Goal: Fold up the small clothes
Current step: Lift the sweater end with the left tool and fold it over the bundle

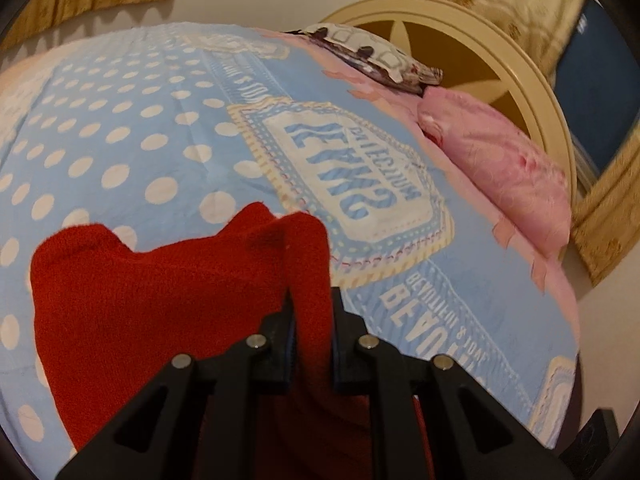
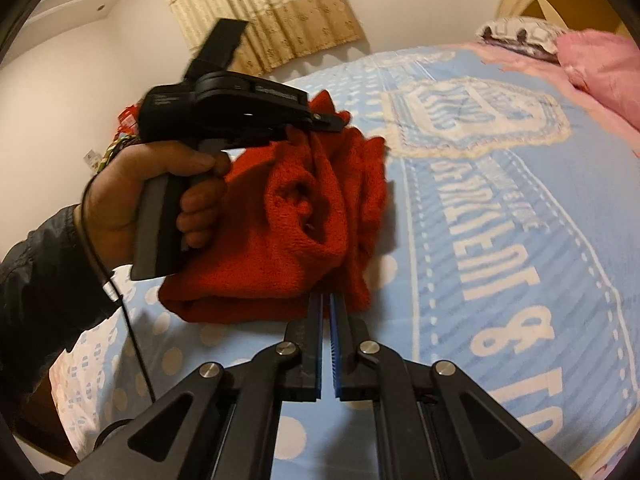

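A red fleece garment [image 1: 140, 300] lies bunched on the blue dotted bed sheet [image 1: 140, 140]. My left gripper [image 1: 312, 304] is shut on a raised fold of it, and red cloth runs between the black fingers. In the right wrist view a hand [image 2: 132, 200] holds that left gripper [image 2: 334, 122] at the far top of the red garment [image 2: 280, 240], lifting a ridge of cloth. My right gripper [image 2: 325, 300] is shut, blue pads almost together, with its tips at the garment's near edge. Whether the pads pinch any cloth is hidden.
The bed sheet [image 2: 500, 240] bears large white lettering and a badge print. A pink pillow [image 1: 500, 160] and a patterned pillow [image 1: 372, 56] lie by the cream round headboard [image 1: 480, 40]. A beige curtain [image 2: 260, 8] hangs on the far wall. A black cable trails from the sleeve.
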